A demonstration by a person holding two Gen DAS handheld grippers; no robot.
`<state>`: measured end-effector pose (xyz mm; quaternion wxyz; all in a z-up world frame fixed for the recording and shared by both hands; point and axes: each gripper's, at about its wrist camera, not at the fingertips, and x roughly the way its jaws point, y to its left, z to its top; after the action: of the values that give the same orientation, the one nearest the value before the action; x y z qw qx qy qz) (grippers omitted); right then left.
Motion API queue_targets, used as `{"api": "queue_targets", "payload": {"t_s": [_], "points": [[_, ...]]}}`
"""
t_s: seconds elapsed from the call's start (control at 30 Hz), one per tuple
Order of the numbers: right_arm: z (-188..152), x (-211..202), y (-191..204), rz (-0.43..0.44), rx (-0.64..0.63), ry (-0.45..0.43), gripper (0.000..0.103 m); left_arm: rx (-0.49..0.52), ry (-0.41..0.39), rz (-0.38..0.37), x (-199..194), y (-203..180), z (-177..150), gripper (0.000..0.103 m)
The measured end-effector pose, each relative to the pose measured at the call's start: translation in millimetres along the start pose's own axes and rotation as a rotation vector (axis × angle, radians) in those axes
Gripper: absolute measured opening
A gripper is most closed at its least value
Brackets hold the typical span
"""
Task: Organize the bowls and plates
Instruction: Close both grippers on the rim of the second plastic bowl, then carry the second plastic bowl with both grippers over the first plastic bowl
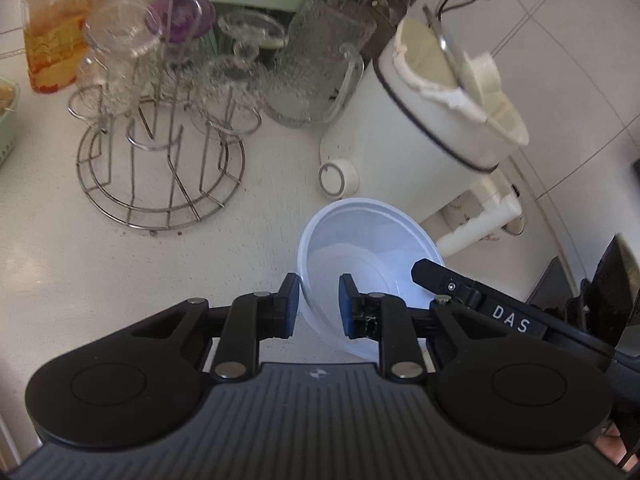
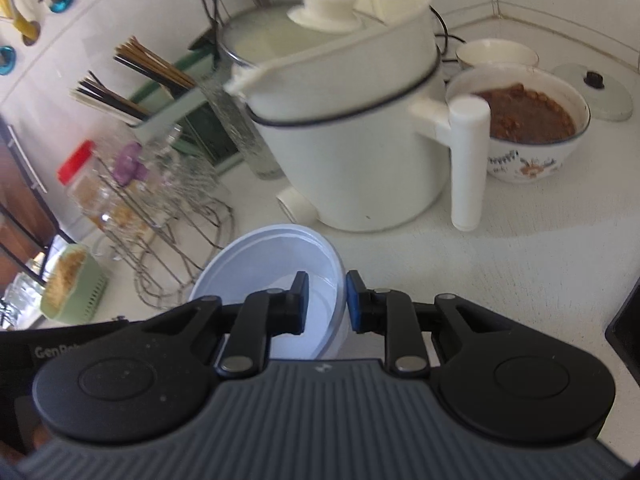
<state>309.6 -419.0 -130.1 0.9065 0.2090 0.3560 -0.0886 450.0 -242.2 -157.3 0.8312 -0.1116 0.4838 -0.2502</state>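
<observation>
The left gripper (image 1: 319, 306) has its two blue pads pressed on the near wall of a white plastic bowl (image 1: 360, 240), one pad outside the rim and one inside. The right gripper (image 2: 327, 304) pinches the same bowl (image 2: 276, 264) at the opposite side, again with the rim between its pads; in the left wrist view one of its black fingers (image 1: 430, 272) reaches into the bowl from the right. The bowl is thin and translucent (it may be more than one bowl nested together, I cannot tell) and it sits tilted just above or on the white counter (image 1: 60, 272); whether it touches the counter is not clear.

Just behind the bowl stands a white electric cooker (image 2: 352, 152) with a round knob low on its front and a long handle at its side. To the left of it there is a wire glass rack (image 1: 160, 168) holding upturned clear glasses, and near that a textured glass pitcher (image 1: 320, 68) and a jar with a red lid (image 1: 56, 28). Beside the cooker's handle is a decorated ceramic bowl (image 2: 524, 160) filled with brown food, with a smaller white bowl (image 2: 496, 54) and a pot lid (image 2: 596, 92) behind it. A green holder with chopsticks (image 2: 160, 76) stands at the wall.
</observation>
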Motion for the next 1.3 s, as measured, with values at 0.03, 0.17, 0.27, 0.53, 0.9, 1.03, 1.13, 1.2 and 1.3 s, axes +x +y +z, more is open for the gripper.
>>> {"api": "queue_targets", "payload": {"t_s": [0.03, 0.17, 0.27, 0.53, 0.9, 1.03, 1.13, 1.2, 1.3], "points": [[1.3, -3.7, 2.5, 0.006, 0.000, -0.004, 0.023, -0.002, -0.006, -0.001, -5.5, -0.2, 1.3, 0.025], [5.0, -20.0, 12.0, 0.022, -0.009, -0.012, 0.023, -0.012, -0.024, -0.006, -27.9, -1.1, 5.1, 0.025], [5.7, -33.8, 19.0, 0.027, -0.018, -0.014, 0.023, -0.011, -0.035, -0.008, -44.3, -4.4, 5.3, 0.025], [5.0, -69.6, 33.7, 0.039, -0.045, -0.021, 0.023, -0.012, -0.053, -0.019, -83.3, -10.9, -3.6, 0.025], [-15.2, -100.3, 43.1, 0.062, -0.094, 0.024, 0.023, -0.034, -0.069, -0.024, -120.2, -9.2, -24.2, 0.025], [-23.1, -102.8, 42.5, 0.078, -0.109, 0.055, 0.023, -0.067, -0.051, -0.020, -120.7, -1.9, -37.4, 0.025], [-27.5, -102.6, 43.4, 0.088, -0.125, 0.072, 0.023, -0.081, -0.043, -0.002, -118.1, 2.5, -49.3, 0.025], [-30.6, -101.3, 44.6, 0.095, -0.138, 0.080, 0.023, -0.089, -0.035, 0.015, -114.6, 5.0, -55.9, 0.025], [-33.9, -97.1, 45.2, 0.113, -0.143, 0.096, 0.023, -0.104, -0.035, 0.033, -113.7, 9.9, -63.7, 0.025]]}}
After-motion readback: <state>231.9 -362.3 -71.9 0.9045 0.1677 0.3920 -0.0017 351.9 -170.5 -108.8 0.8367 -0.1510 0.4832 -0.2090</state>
